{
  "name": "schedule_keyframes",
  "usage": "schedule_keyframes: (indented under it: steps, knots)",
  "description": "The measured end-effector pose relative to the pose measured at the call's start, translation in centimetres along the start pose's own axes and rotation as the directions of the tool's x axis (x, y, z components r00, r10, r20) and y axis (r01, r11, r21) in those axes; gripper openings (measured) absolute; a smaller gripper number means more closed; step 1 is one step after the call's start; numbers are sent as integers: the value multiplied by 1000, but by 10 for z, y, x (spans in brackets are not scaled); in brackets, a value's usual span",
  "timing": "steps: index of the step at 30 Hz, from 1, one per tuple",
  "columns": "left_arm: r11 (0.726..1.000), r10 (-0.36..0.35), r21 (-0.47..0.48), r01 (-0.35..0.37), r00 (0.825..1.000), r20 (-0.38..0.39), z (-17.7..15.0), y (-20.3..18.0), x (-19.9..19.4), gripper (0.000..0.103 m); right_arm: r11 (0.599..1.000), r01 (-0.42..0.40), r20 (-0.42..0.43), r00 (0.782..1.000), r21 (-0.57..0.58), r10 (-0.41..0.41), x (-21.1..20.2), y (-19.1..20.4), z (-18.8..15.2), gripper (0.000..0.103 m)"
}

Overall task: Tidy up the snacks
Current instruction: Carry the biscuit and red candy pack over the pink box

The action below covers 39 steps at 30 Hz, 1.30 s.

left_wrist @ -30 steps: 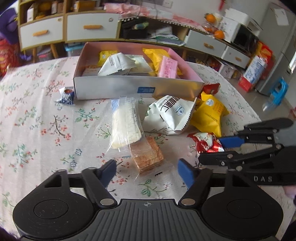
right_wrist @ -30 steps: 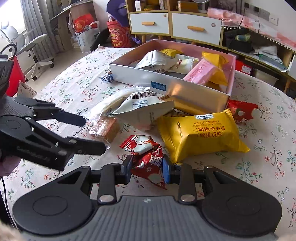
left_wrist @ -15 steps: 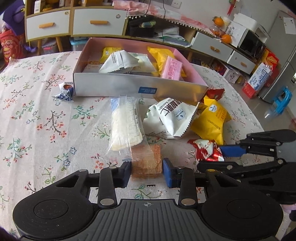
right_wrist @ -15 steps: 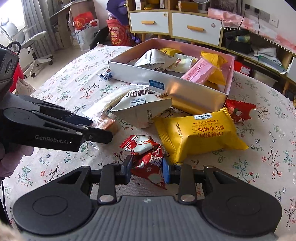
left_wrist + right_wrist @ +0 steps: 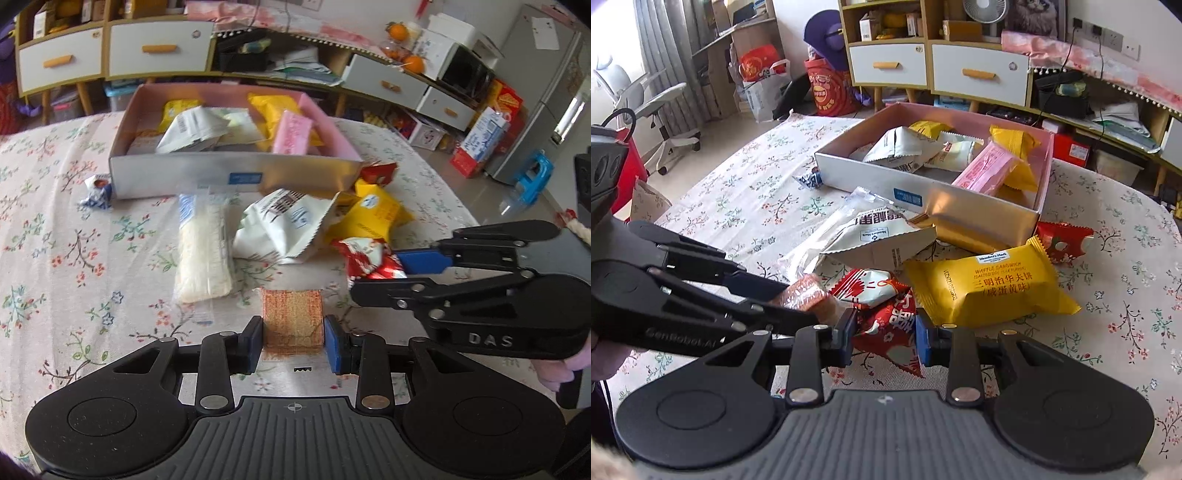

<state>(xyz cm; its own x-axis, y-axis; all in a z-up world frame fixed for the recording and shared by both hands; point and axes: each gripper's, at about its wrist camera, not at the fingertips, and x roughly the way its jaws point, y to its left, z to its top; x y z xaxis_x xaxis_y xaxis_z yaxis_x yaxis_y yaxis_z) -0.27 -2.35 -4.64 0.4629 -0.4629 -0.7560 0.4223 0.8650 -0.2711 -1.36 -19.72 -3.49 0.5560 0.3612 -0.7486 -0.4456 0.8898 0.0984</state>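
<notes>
Jaws of the left gripper (image 5: 293, 341), having just been closing, pinch the orange cracker packet (image 5: 291, 321) on the floral desk (image 5: 55, 240), while the right gripper (image 5: 884, 334) clamps the red snack wrapper (image 5: 886, 317), both seemingly bound for the snack box (image 5: 229, 177) behind.

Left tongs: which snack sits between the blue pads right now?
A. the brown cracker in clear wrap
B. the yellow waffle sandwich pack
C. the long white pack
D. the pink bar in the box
A: in the left wrist view the left tongs have both blue pads pressed on the sides of the brown cracker, having just closed on it.
</notes>
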Motion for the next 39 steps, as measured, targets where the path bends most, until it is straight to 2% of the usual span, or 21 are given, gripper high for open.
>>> schedule_keyframes:
  steps: [6, 13, 19, 23, 29, 35, 39]
  knots:
    - [1000, -8, 11, 8, 999, 37, 9, -4, -10, 32, 999, -4, 45, 999, 54, 2, -6, -6, 8, 29]
    - [1000, -6, -28, 9, 995, 95, 27, 1, -21, 32, 991, -21, 120, 993, 134, 5, -13, -15, 24, 29]
    - [996, 17, -91, -3, 990, 143, 50, 10, -18, 32, 975, -9, 144, 989, 223, -23, -7, -27, 40, 29]
    - [994, 2, -112, 17, 986, 167, 63, 12, -20, 32, 955, -15, 166, 986, 297, -36, -5, -41, 49, 29]
    - [994, -19, -101, 39, 982, 188, 75, 10, -23, 32, 924, 18, 166, 982, 383, -88, 1, -61, 59, 29]
    - [995, 18, -101, 2, 981, 195, 99, 15, -9, 32, 881, 5, 184, 977, 473, -104, 9, -75, 65, 29]
    - [993, 49, -111, -30, 983, 177, 114, 23, 14, 32, 847, -23, 202, 974, 531, -100, 19, -82, 60, 29]
